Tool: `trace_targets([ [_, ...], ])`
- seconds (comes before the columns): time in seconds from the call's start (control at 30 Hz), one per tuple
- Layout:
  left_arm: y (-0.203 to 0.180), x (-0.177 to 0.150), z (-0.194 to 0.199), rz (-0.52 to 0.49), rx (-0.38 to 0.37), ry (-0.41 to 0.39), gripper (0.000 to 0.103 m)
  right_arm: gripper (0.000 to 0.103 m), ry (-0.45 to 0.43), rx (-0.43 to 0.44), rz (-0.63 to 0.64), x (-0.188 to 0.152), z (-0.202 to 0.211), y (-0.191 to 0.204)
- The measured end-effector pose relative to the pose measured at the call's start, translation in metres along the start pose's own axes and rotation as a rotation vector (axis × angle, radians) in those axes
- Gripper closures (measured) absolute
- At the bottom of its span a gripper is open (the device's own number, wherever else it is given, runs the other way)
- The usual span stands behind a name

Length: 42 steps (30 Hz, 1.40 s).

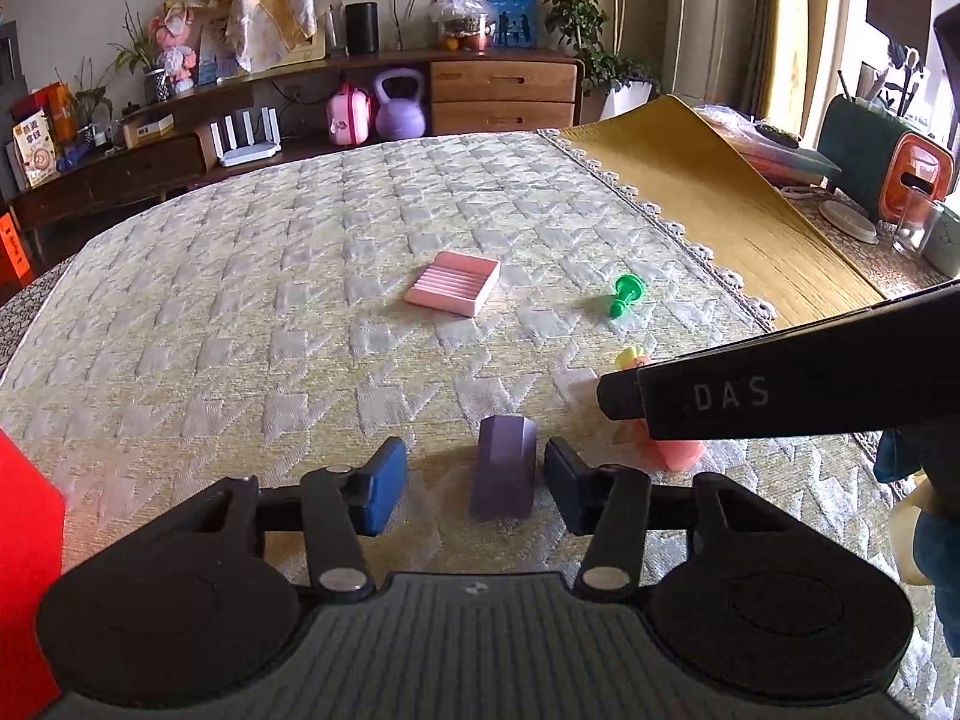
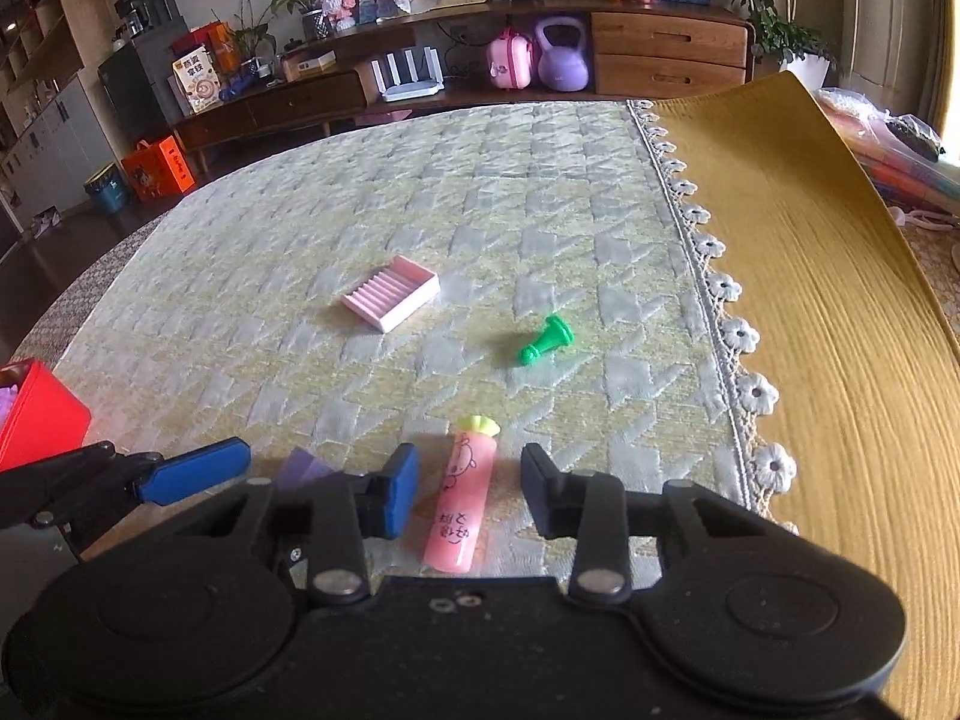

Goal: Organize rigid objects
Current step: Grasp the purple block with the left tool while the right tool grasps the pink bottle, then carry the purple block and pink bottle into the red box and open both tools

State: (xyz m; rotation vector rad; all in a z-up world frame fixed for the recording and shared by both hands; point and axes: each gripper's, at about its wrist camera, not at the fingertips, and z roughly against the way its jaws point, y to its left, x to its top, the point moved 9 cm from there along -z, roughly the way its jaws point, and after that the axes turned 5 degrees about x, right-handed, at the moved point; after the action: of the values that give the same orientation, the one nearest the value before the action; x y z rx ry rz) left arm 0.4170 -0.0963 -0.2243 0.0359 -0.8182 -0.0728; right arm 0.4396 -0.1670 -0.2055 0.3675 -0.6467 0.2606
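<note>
A purple block lies on the quilted cloth between the pads of my left gripper. A clear gap shows on its left side and a thin one on its right, so the jaws stand open around it. A pink tube with a yellow-green cap lies lengthwise between the fingers of my right gripper, with cloth showing on both sides; that gripper is open too. The right gripper's black body hides most of the tube in the left wrist view. In the right wrist view the purple block peeks out beside the left gripper's blue finger.
A pink ribbed tray and a green pawn-shaped piece lie farther out on the cloth. A red box stands at the near left. A mustard mat covers the right side.
</note>
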Motion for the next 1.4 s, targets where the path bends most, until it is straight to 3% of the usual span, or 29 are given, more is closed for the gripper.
trace_targets([
  [0.2, -0.008, 0.002, 0.0, -0.049, -0.006, -0.012, 0.074, 0.088, 0.001, 0.008, -0.004, 0.001, 0.0, 0.001],
  [0.4, -0.009, 0.003, -0.001, -0.054, -0.006, 0.002, 0.076, 0.088, -0.002, 0.023, -0.01, -0.002, 0.002, 0.005],
  [0.47, -0.008, 0.004, -0.001, -0.041, -0.021, 0.012, 0.083, 0.088, -0.004, 0.022, -0.013, -0.003, 0.004, 0.005],
  [0.9, 0.011, 0.001, 0.014, 0.035, -0.054, 0.054, 0.083, 0.088, -0.021, 0.051, -0.045, -0.015, 0.03, 0.014],
  [1.4, 0.064, -0.003, 0.086, 0.102, -0.013, 0.042, 0.083, 0.088, -0.063, 0.131, -0.006, -0.017, 0.089, 0.074],
])
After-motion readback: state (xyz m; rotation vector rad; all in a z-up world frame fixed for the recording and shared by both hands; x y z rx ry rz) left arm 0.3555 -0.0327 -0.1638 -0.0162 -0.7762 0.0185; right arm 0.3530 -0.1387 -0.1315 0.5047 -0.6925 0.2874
